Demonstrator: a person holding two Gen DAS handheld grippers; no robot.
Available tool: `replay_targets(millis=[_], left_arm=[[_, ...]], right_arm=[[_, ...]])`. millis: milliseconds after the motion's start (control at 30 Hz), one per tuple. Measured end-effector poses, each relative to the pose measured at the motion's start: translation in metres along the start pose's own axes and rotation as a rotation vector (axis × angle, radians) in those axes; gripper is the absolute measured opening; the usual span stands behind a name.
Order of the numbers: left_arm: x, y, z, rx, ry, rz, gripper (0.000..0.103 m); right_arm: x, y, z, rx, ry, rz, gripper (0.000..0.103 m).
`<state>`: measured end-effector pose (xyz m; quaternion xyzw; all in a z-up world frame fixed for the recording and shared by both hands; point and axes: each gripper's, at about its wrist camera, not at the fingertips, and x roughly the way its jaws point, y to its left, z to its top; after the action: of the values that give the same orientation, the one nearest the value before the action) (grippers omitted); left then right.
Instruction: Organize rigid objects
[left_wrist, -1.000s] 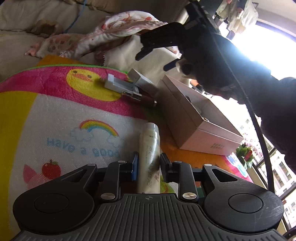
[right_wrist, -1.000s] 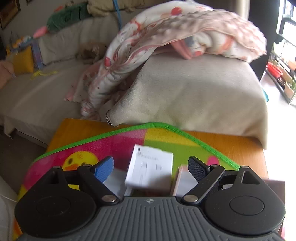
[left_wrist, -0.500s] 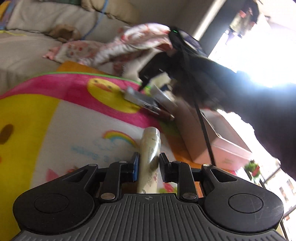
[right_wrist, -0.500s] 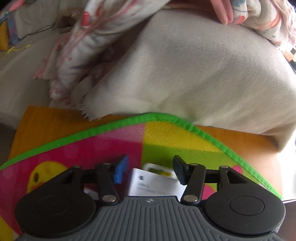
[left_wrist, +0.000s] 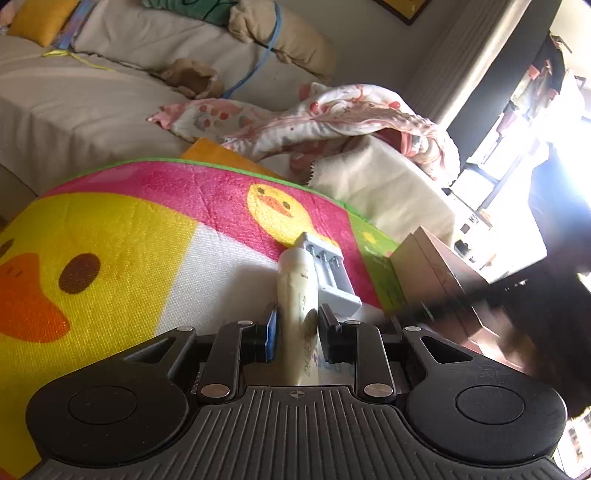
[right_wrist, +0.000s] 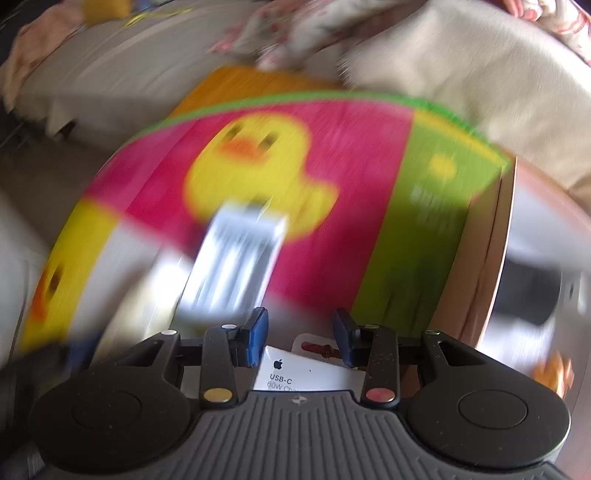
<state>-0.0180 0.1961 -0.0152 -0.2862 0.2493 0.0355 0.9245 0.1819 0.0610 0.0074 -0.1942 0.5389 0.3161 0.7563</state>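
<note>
Over the duck-print mat (left_wrist: 110, 236), the left gripper (left_wrist: 295, 332) has its jaws clamped on a cream tube (left_wrist: 297, 291) lying beside the white battery charger (left_wrist: 332, 277) — while the right gripper (right_wrist: 299, 332), jaws closing, holds a white USB-C box (right_wrist: 295, 373) near the pink box (left_wrist: 436, 273).

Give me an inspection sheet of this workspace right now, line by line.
Surface: duck-print mat on an orange table.
Job's things: cream tube; white battery charger on the mat; pink box at the mat's edge; white USB-C box.
Clutter: nothing seen.
Grippers: left gripper shut on the cream tube; right gripper closing, the white USB-C box between its jaws.
Cables: nothing seen.
Surroundings: sofa, floral blanket.
</note>
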Motion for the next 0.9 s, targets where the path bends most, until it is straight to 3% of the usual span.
replay_targets(millis=[133, 300, 367, 400, 567, 667, 700, 767, 900], left_arm=[[0.003, -0.007, -0.002, 0.04, 0.021, -0.016, 0.026], [0.007, -0.026, -0.016, 0.085, 0.093, -0.086, 0.025], [0.007, -0.037, -0.024, 0.115, 0.123, -0.116, 0.025], [0.008, -0.042, -0.029, 0.128, 0.14, -0.135, 0.025], [0.002, -0.064, -0.045, 0.196, 0.166, -0.16, 0.025], [-0.013, -0.067, -0.047, 0.229, 0.126, -0.131, 0.025], [-0.021, -0.068, -0.045, 0.24, 0.11, -0.113, 0.025], [-0.036, -0.069, -0.042, 0.258, 0.097, -0.095, 0.025], [-0.063, -0.075, -0.041, 0.337, 0.151, -0.136, 0.025]], right_arm=[[-0.022, 0.016, -0.061, -0.077, -0.009, 0.077, 0.038], [-0.052, 0.017, -0.126, -0.188, -0.147, 0.042, 0.042], [-0.062, 0.01, -0.147, -0.217, -0.218, 0.02, 0.064], [-0.068, 0.007, -0.158, -0.221, -0.252, 0.005, 0.068], [-0.079, -0.014, -0.202, -0.229, -0.335, -0.11, 0.077], [-0.074, -0.029, -0.221, -0.189, -0.367, -0.301, 0.077], [-0.071, -0.038, -0.224, -0.156, -0.375, -0.33, 0.077], [-0.076, -0.056, -0.233, -0.061, -0.393, -0.3, 0.078], [-0.091, -0.073, -0.252, 0.064, -0.451, -0.087, 0.078]])
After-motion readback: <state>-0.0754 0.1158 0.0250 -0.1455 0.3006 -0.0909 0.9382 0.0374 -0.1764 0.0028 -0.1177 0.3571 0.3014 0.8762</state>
